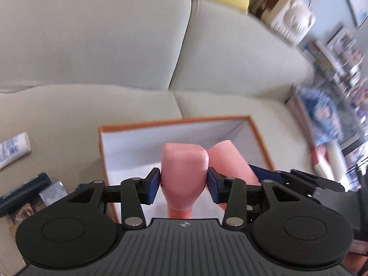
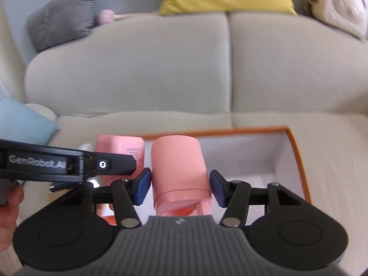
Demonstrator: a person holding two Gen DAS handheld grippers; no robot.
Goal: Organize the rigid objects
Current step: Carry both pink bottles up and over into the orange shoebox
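Two pink bottles, left (image 1: 184,172) and right (image 2: 181,172), each clamped between fingers, hang lengthwise just above the orange box (image 1: 174,120), lower centre.

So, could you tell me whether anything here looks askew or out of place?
Nothing looks damaged or spilled. Loose items, a white tube and a dark case, still lie on the sofa outside the orange-rimmed box.

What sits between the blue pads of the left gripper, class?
A pink plastic bottle, squarish at its far end, pinched between the left gripper pads above the orange-rimmed white box. The left wrist view shows it.
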